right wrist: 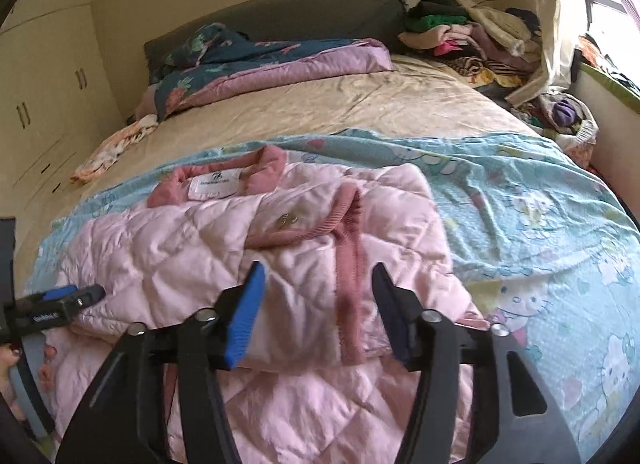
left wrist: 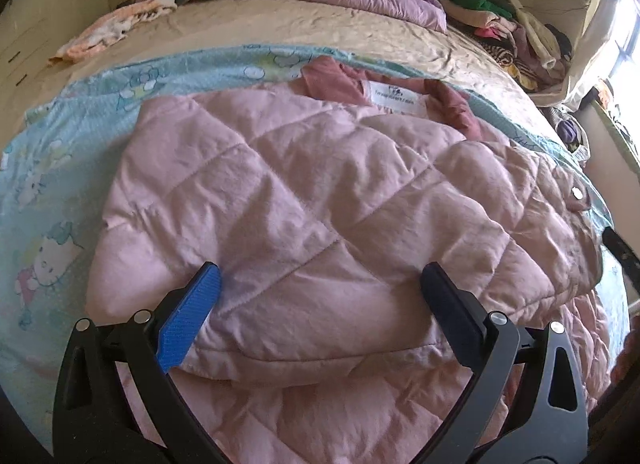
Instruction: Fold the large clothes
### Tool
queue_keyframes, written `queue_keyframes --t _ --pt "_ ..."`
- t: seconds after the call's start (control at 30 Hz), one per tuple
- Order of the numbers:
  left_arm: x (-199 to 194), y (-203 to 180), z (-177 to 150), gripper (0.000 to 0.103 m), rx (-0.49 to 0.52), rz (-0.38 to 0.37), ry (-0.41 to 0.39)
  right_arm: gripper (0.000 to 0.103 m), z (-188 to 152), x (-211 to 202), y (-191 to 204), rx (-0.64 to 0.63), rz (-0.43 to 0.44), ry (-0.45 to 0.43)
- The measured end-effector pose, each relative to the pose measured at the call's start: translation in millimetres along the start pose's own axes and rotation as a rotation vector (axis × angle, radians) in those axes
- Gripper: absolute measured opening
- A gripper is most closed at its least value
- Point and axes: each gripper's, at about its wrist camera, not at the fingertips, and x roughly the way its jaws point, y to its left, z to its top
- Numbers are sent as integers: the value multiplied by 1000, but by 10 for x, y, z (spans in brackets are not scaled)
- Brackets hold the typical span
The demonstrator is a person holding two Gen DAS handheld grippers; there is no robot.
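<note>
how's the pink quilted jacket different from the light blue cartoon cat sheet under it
The pink quilted jacket is puffy with diamond stitching; the light blue cartoon cat sheet is thin and printed. The jacket is plain pink with darker ribbed trim, the sheet patterned all over. The jacket lies folded in on itself, the sheet spread out across the bed beneath it. Both are rumpled.
</note>
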Motion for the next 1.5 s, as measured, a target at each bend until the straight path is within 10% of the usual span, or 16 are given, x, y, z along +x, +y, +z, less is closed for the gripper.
queue_keyframes --t 0.5,0.73,1.5 --pt "183 -3 -18 95 32 28 9 66 179 163 787 -268 52 56" --pt "152 -20 -19 95 41 32 -4 67 34 899 711 -198 88 281" --pt "-526 -104 -168 94 27 -4 -63 87 -198 245 569 -87 96 191"
